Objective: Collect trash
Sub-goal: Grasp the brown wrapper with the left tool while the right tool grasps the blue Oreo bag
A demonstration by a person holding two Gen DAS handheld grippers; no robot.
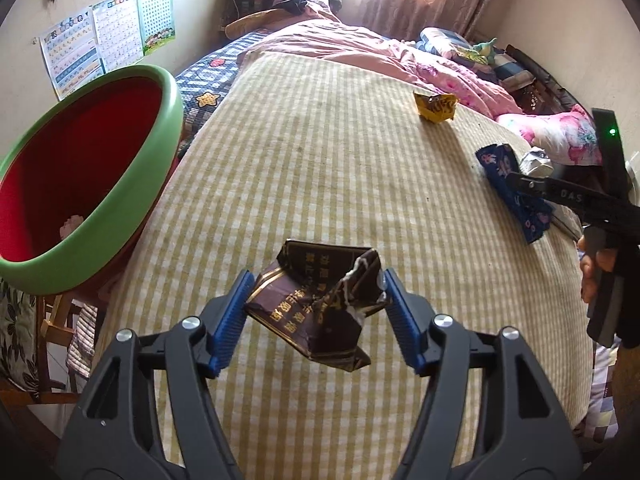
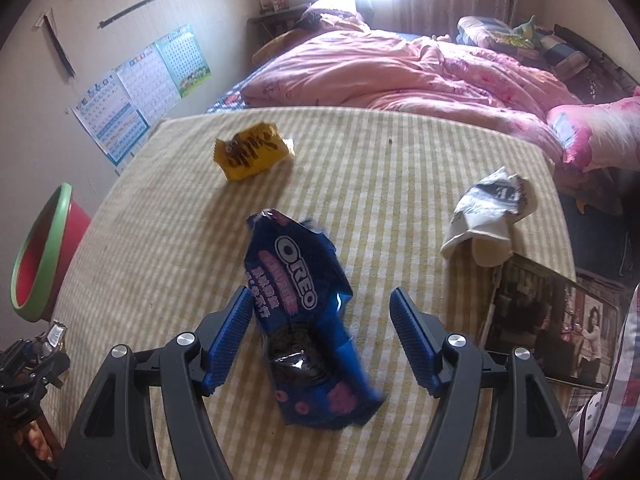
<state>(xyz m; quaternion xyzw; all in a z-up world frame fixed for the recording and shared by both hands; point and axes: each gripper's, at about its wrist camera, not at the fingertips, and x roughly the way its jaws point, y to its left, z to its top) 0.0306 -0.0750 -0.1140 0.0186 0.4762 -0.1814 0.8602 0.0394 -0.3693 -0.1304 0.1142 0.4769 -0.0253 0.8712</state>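
My left gripper (image 1: 316,284) is shut on a crumpled dark brown packet (image 1: 316,304) and holds it above the striped yellow mat (image 1: 320,160). A red bin with a green rim (image 1: 76,176) stands tilted at the left; it also shows in the right wrist view (image 2: 40,252). My right gripper (image 2: 320,300) is open around a blue Oreo wrapper (image 2: 308,320) lying on the mat (image 2: 400,184); the wrapper lies nearer its left finger. A yellow snack wrapper (image 2: 252,152) and a crumpled white paper (image 2: 488,216) lie further out.
A pink quilt (image 2: 400,72) covers the bed behind the mat. A framed photo (image 2: 552,324) lies at the mat's right edge. Posters (image 1: 108,36) hang on the left wall. A wooden chair (image 1: 56,320) stands under the bin.
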